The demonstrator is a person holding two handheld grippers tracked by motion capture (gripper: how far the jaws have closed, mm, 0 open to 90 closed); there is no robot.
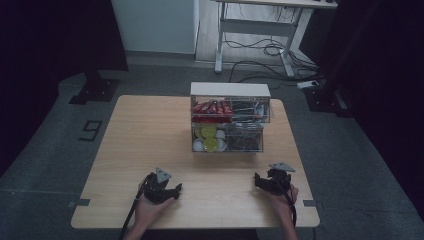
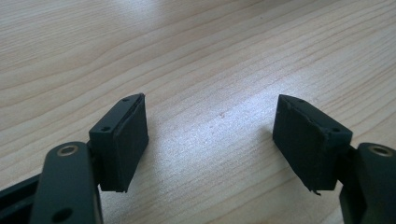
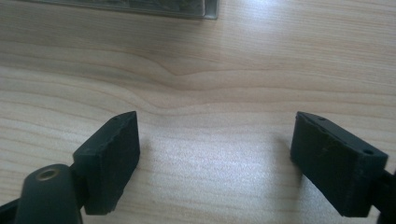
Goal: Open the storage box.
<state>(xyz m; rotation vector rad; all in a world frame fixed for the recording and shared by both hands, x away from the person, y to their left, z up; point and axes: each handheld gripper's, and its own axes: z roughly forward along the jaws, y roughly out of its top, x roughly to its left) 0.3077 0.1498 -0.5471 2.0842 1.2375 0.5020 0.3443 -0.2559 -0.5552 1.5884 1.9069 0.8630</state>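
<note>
Organizer [image 1: 230, 117] contents were too small and dim to identify beyond red packets [image 1: 212, 108] above and yellow-green and white round items [image 1: 210, 138] below; its right compartments stayed unreadable. In the right gripper view, the top edge cut off the organizer [image 3: 140, 7]. The forearms [image 1: 287, 225] ran off the bottom edge.

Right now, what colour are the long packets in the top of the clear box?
Red packets, seen best in the high view, in the clear box.
</note>
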